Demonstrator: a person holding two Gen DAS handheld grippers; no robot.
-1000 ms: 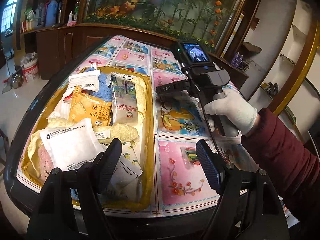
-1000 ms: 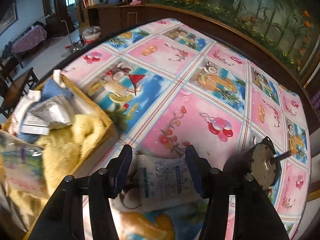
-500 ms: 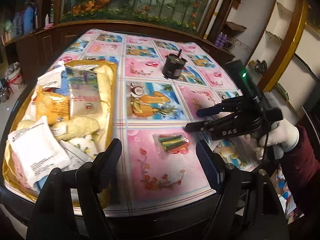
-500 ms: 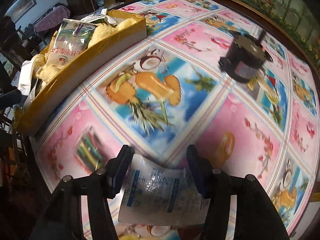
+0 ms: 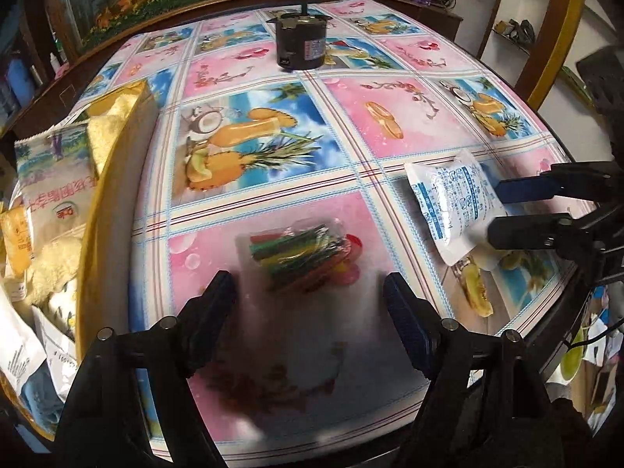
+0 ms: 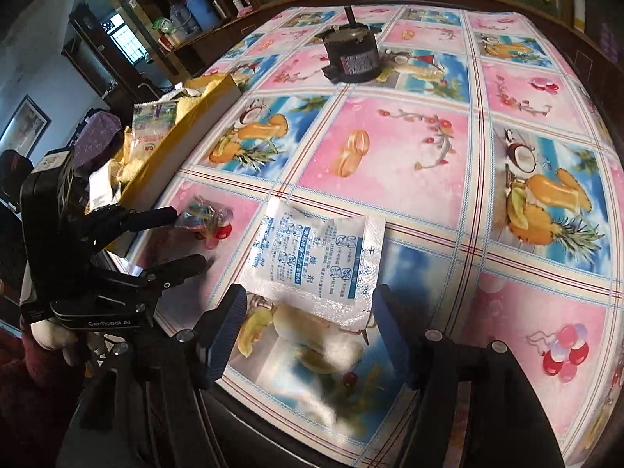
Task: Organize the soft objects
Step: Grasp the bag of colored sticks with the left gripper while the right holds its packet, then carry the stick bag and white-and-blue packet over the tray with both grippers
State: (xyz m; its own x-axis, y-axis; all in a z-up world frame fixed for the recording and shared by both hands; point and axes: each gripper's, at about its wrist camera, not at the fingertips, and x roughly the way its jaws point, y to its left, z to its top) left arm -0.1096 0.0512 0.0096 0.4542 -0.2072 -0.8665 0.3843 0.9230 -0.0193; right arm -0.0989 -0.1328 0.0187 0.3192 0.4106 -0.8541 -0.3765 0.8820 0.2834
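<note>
left claw: your left gripper stands wide and holds nothing; the clear bag of coloured sticks lies on the table just ahead of its tips, between the lines of the two fingers but not touched.
right claw: your right gripper is opening; the white sachet has its near edge between the jaws, and the pads do not press on it.
sachet: it lies flat on the tablecloth, blue print up, near the table's front edge.
sticks bag: on a pink square of the cloth, between the sachet and the tray.
tray: yellow, at the table's left side, filled with packets and a yellow fluffy cloth.
motor: a black motor stands upright at the far side, well apart from both of your grippers.
your hand: a white glove shows in the right view, under the left gripper's body.
from the left view: the right gripper comes in from the right edge, fingers either side of the sachet's end.
</note>
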